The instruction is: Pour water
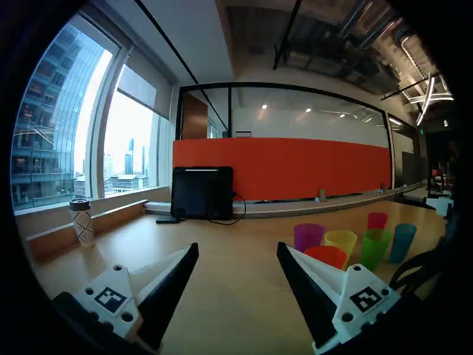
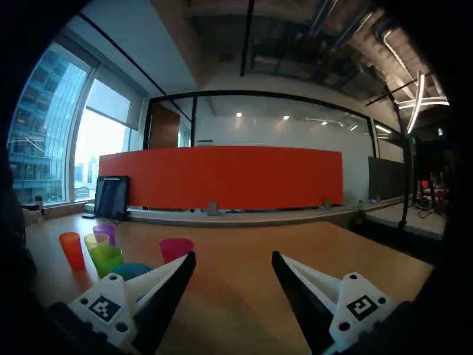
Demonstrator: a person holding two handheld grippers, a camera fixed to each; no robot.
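I am hovering the left claw (image 1: pixel 236 248) and the right claw (image 2: pixel 232 255) over the pale wooden worktop (image 1: pixel 236 307), both spread wide and gripping nothing, so I judge that pouring is not yet begun. The cluster of coloured plastic cups (image 1: pixel 340 239) is standing just right of my left claw. The lidded clear bottle with a criss-cross pattern (image 1: pixel 81 222) is sitting well apart from them, by the window ledge. I am guessing the next move is reaching for that bottle, though I cannot tell whether it holds water.
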